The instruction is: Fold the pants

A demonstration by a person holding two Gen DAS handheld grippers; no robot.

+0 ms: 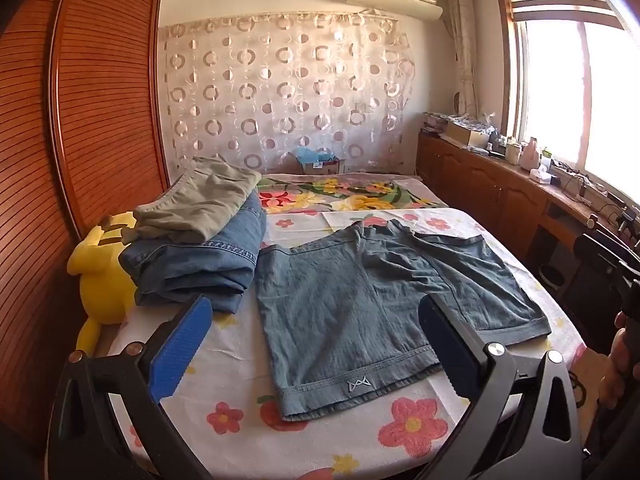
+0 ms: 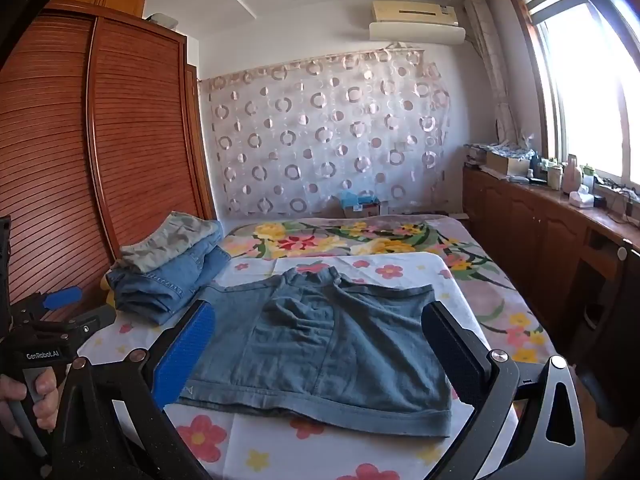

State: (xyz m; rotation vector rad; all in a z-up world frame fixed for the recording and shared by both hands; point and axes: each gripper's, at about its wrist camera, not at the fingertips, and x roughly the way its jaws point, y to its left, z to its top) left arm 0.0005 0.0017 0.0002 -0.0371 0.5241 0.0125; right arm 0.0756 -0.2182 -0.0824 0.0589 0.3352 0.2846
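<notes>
A pair of blue-grey shorts (image 1: pixel 360 304) lies spread flat on the flowered bed sheet (image 1: pixel 240 368), waistband at the far end and leg hems toward me. My left gripper (image 1: pixel 316 344) hovers open over the near left leg hem, with nothing between its blue pads (image 1: pixel 180 348). In the right wrist view the same shorts (image 2: pixel 320 340) lie ahead of my right gripper (image 2: pixel 320 356), which is also open wide and holds nothing. The left gripper (image 2: pixel 76 308) shows there at the left edge, held by a hand (image 2: pixel 24 400).
A folded stack, olive pants on denim (image 1: pixel 200 248), sits on the bed left of the shorts, beside a yellow plush toy (image 1: pixel 100 280). A wooden slatted wardrobe (image 1: pixel 80 120) stands left. A low cabinet (image 1: pixel 500 188) with clutter runs under the window at right.
</notes>
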